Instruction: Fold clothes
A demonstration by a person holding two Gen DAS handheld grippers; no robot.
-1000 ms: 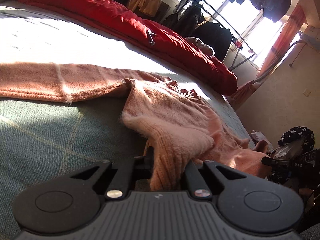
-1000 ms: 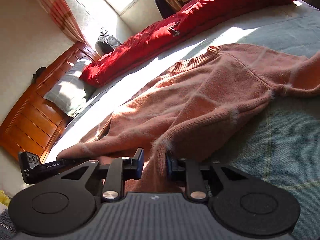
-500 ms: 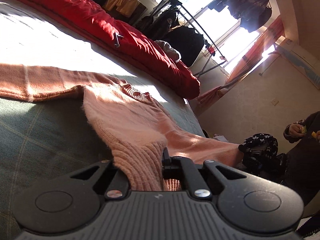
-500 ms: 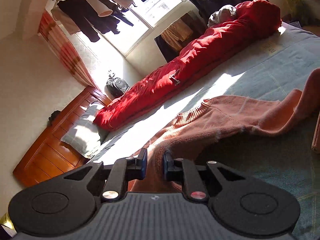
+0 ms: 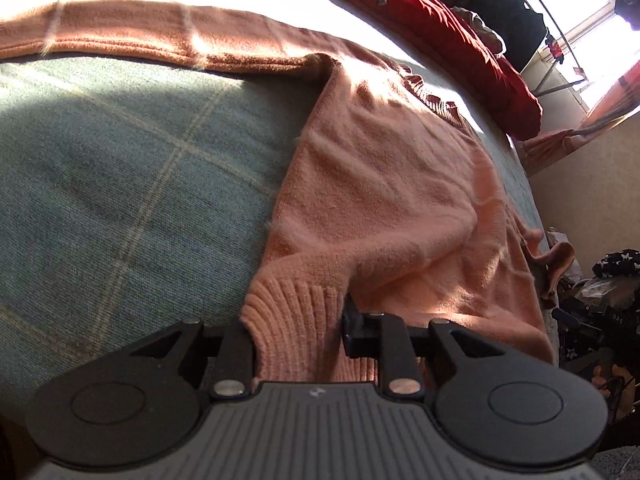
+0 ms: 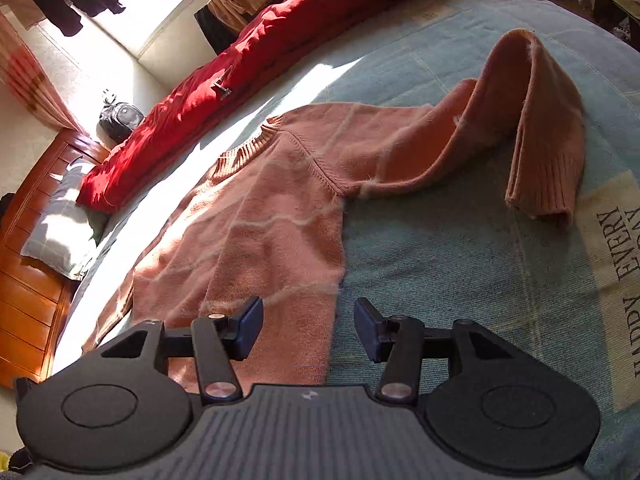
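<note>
A pink knitted sweater [image 5: 380,200] lies spread on the bed, front down toward me. Its ribbed hem sits between the fingers of my left gripper [image 5: 294,332], whose jaws are opening; the cloth rests slack on the bed and hides the left pad. In the right wrist view the sweater's body [image 6: 260,220] reaches to my right gripper [image 6: 308,326]. Its jaws are opening and stand wide over the sweater's side edge without pressing on it. One sleeve [image 6: 540,120] is bent back on itself at the right, its cuff toward me.
The bed has a grey-green checked cover [image 5: 120,180] with a printed patch [image 6: 612,272] at the right. A red quilt [image 6: 240,60] runs along the far side. A pillow [image 6: 60,232] and wooden headboard [image 6: 24,280] are at left. Bags [image 5: 600,300] lie past the bed's edge.
Both grippers came down toward the bed and their jaws parted. The right one let go of the sweater's edge. The hem in the left one now lies slack on the cover.
</note>
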